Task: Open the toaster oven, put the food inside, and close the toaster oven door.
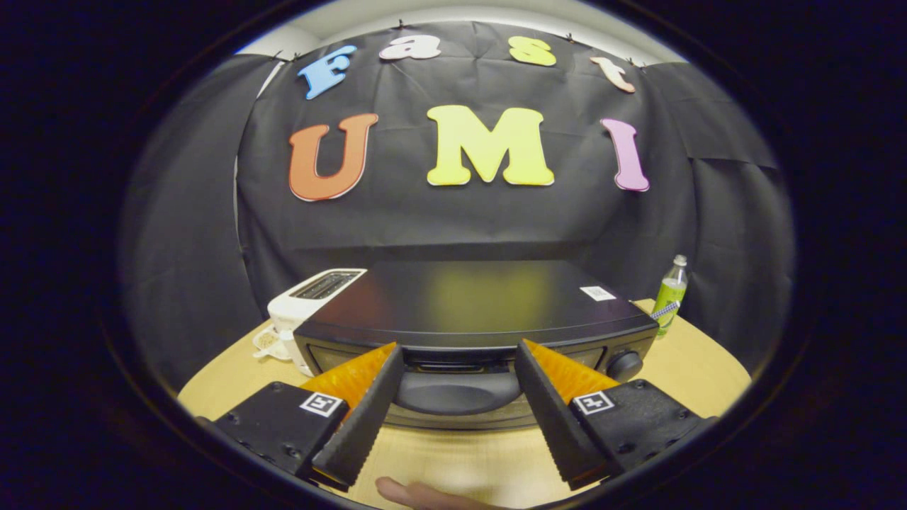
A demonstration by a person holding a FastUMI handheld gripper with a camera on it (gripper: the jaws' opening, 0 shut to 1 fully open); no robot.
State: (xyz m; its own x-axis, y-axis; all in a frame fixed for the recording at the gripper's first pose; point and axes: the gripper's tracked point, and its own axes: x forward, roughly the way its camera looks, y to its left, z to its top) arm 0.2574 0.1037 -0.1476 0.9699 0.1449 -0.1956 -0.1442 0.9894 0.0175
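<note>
Tongs [459,365] stand wide open, holding nothing, fingers either side of the toaster oven [475,312] door handle [457,392] at the table's [680,368] middle. Closing too shallow may let the handle slip — the door is still shut.

Black cloth wall [453,219], pale wooden table [698,368]

White toaster [310,301], far left on the wooden table [698,368]. Green bottle [670,294] with clear cap, upright, far right on the table.
</note>
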